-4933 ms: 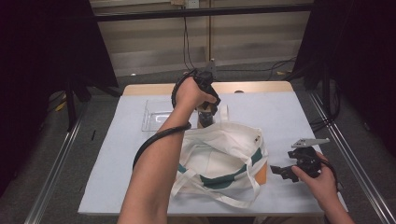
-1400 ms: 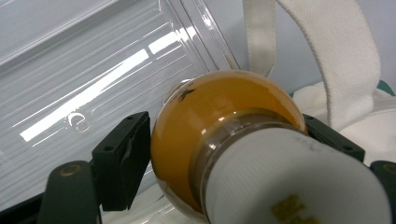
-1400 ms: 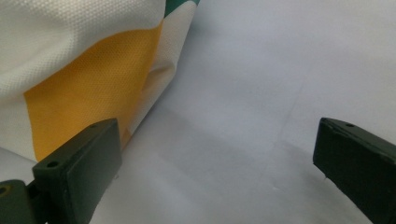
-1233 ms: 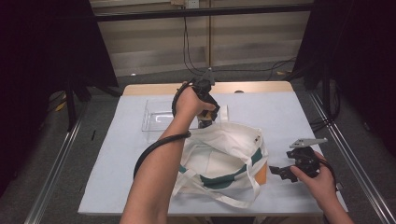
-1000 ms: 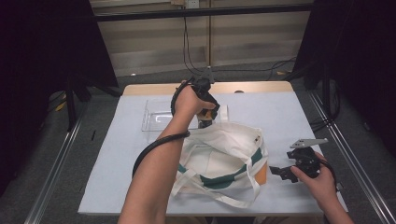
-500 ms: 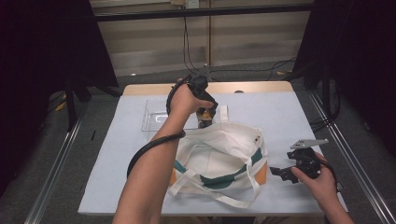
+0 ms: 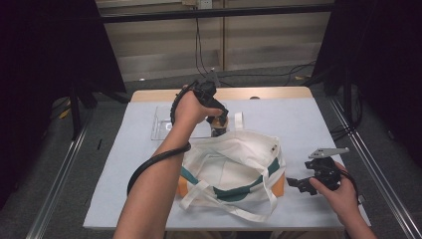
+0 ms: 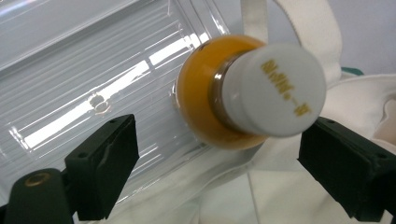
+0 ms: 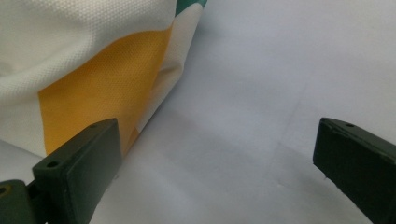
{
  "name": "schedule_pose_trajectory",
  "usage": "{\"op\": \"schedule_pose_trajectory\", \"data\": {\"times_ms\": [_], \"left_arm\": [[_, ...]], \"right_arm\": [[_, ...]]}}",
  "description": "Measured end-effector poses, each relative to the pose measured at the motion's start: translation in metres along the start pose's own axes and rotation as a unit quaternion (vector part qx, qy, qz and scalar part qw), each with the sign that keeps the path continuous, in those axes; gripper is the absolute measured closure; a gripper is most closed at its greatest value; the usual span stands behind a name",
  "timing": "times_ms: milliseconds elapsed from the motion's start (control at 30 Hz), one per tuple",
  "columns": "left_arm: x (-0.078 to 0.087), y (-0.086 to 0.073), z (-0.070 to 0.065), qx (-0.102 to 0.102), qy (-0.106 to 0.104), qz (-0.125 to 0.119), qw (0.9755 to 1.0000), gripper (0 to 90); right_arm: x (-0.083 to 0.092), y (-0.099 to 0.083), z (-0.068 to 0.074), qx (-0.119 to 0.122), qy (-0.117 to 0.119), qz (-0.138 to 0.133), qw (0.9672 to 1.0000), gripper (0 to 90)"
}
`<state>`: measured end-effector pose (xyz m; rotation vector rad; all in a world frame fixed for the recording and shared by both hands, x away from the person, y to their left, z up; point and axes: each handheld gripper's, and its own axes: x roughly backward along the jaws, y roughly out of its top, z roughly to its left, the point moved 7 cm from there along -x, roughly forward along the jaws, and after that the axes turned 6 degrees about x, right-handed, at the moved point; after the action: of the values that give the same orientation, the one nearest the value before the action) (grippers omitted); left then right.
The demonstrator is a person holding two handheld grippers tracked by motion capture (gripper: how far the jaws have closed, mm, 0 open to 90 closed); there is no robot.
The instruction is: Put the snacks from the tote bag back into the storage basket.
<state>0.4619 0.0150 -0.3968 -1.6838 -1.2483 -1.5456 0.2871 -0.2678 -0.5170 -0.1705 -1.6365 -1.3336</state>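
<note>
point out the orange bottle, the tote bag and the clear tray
orange bottle (image 8: 275, 88), left gripper view, on its white cap
tote bag (image 7: 234, 159), high view, on the white cloth by its opening
clear tray (image 7: 161, 127), high view, on its left part

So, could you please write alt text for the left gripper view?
A small orange bottle with a white cap sits between the wide-open jaws of the left hand-held gripper, above a clear plastic tray and a white tote bag.

Both forearms are bare, no sleeves. The left gripper (image 7: 217, 122) is black, with 2 blocky jaws and a thick black cable looping behind it. The right gripper (image 7: 297, 182) carries a grey 3-cornered plate (image 7: 328, 152) on top; its jaw bases show small, possibly screw, holes.
</note>
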Motion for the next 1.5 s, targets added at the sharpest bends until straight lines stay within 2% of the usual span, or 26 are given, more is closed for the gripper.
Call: {"op": "schedule_pose_trajectory", "data": {"times_ms": [33, 267, 300, 633, 1500], "left_arm": [[0.002, -0.001, 0.003, -0.005, 0.004, -0.002, 1.0, 11.8], [0.009, -0.008, 0.01, -0.002, 0.003, -0.008, 1.0, 11.8], [0.011, -0.009, 0.012, -0.007, 0.005, -0.006, 0.9999, 11.8], [0.018, -0.018, 0.014, -0.008, 0.001, -0.014, 0.9999, 12.5], [0.021, -0.042, 0.02, -0.024, 0.002, -0.014, 0.9996, 12.8]], "right_arm": [[-0.001, 0.0, 0.0, -0.001, -0.001, 0.002, 1.0, 0.8], [-0.004, 0.003, 0.0, 0.007, 0.002, -0.001, 1.0, 0.8], [-0.004, 0.003, 0.0, 0.005, 0.0, 0.0, 1.0, 0.8], [-0.005, 0.005, 0.002, 0.002, 0.005, 0.0, 1.0, 0.8], [-0.006, 0.006, 0.004, 0.005, 0.007, -0.003, 1.0, 0.8]]}}
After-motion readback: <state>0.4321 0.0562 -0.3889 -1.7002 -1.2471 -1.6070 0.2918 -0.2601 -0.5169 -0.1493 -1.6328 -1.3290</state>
